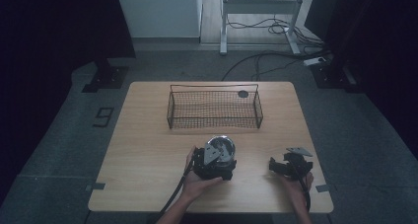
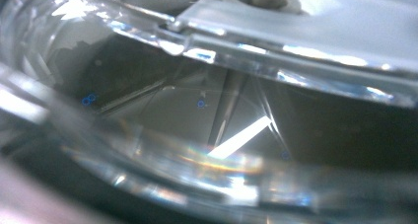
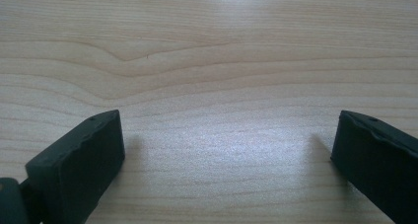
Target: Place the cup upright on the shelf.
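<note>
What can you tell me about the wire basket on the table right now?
The black wire-mesh basket is rectangular, with a thin rod rim and see-through mesh walls. It stands upright on the far middle of the light wooden table, long side facing the person. A small dark round object shows at its far right corner; whether it is inside is unclear. Neither gripper touches it.

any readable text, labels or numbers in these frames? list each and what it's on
"9" (could equally be a "6" seen from the other side): dark mark on the floor, left of the table.

No readable text on the wire basket, the clear glass object at the left gripper, or the right gripper. The small dark round thing in the basket is too small to tell whether it carries any print.
</note>
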`<state>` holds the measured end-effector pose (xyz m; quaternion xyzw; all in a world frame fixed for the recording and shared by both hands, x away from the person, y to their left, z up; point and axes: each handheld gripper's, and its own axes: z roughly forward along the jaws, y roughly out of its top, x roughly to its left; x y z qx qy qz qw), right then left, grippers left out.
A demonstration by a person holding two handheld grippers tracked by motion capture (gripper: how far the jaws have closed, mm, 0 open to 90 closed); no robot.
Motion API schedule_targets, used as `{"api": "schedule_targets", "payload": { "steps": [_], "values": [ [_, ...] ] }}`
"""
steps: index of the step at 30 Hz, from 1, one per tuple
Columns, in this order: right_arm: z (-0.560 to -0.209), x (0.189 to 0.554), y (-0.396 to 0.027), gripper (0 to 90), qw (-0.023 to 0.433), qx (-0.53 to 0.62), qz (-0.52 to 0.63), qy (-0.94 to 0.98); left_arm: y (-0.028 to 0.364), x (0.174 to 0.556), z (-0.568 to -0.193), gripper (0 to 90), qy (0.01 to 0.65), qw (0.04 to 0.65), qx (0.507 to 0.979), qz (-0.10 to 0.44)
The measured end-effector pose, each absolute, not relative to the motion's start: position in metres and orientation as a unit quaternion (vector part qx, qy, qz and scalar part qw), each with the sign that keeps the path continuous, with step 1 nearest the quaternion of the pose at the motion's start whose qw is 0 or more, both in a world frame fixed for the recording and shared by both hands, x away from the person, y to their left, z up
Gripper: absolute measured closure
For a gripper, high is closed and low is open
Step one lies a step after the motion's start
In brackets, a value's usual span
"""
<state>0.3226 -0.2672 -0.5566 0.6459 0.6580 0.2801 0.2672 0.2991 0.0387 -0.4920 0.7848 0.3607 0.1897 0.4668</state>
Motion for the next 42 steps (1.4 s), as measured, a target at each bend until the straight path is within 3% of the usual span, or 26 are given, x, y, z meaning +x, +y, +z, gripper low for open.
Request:
{"api": "schedule_targets", "payload": {
  "steps": [42],
  "values": [
    [-0.557, 0.324, -0.269, 0.0, 0.268, 0.648, 0.279, 0.656, 0.039, 0.311, -0.449, 4.1, 0.325, 0.462, 0.801, 0.198]
  ]
}}
